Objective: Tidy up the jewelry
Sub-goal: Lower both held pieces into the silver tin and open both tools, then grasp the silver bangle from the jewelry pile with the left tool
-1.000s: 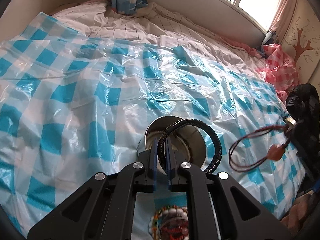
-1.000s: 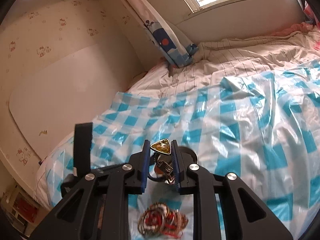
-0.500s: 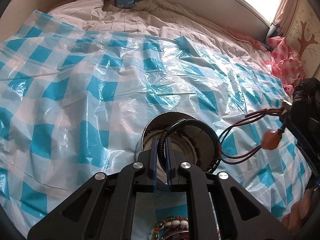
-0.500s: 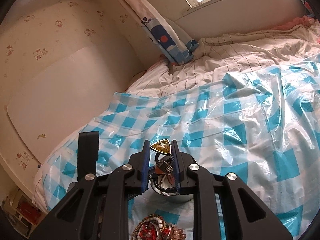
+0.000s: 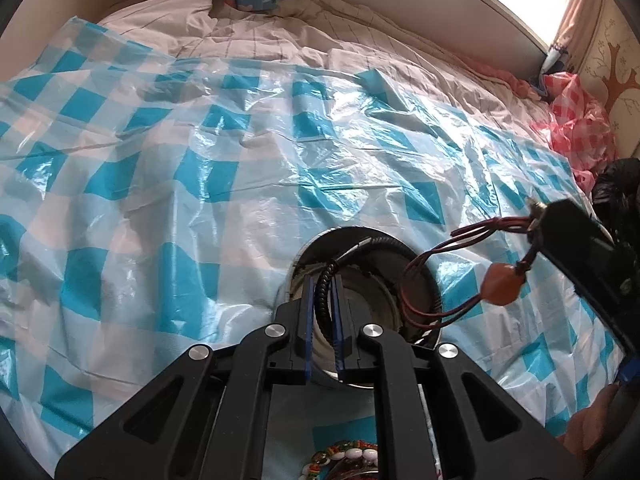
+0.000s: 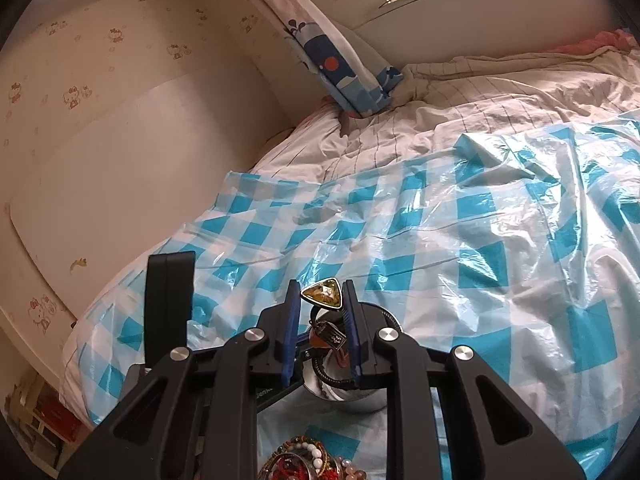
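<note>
a steel bowl (image 5: 362,312) sits on a blue-checked plastic sheet (image 5: 200,168) spread over the bed. the left gripper (image 5: 322,312) is directly over the bowl's near rim, its jaws closed to a narrow gap on a black braided bracelet (image 5: 326,280) whose loop arcs above the bowl's opening. the right gripper (image 6: 320,320) is also above the bowl, jaws pinched on a yellow triangular pendant (image 6: 322,291); its red cord (image 5: 436,272) and an orange bead (image 5: 500,282) hang over the bowl's right side. a pile of beaded bracelets (image 6: 308,460) lies on the sheet just in front of the bowl. a blue-patterned pillow (image 6: 340,68) leans far behind the bowl.
</note>
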`<control>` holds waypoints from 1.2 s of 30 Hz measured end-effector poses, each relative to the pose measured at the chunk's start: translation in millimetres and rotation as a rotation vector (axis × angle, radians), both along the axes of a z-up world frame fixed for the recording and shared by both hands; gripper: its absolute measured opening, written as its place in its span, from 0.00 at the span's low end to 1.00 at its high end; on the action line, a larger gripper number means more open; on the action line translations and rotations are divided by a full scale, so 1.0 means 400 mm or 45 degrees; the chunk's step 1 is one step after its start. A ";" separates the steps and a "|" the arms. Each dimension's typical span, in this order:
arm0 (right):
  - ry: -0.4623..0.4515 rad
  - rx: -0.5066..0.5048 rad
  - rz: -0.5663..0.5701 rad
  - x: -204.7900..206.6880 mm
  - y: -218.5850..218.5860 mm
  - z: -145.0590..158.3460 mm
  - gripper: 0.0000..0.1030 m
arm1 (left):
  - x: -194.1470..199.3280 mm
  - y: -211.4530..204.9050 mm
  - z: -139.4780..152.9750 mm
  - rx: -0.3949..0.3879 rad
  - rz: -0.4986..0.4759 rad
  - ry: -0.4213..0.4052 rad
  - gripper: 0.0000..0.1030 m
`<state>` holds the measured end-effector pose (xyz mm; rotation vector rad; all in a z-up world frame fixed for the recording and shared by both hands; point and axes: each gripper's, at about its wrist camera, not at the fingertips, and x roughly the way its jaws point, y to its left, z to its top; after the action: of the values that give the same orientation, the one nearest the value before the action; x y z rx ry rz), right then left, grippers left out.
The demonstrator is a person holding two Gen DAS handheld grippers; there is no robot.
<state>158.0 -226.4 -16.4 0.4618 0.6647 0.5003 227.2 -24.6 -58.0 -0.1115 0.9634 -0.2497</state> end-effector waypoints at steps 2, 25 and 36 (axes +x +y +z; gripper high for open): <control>0.007 0.007 0.006 0.007 0.007 -0.007 0.21 | -0.003 0.016 0.009 -0.018 0.015 -0.007 0.11; 0.136 -0.227 -0.087 0.046 0.029 -0.066 0.45 | -0.034 0.085 0.050 0.033 0.097 -0.068 0.36; 0.178 -0.254 -0.132 0.018 -0.030 -0.046 0.52 | -0.107 0.098 0.038 0.047 -0.075 0.021 0.43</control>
<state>165.0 -238.2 -34.7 0.3427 0.8126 0.3014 184.4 14.8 -42.7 -0.0513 0.9884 -0.2852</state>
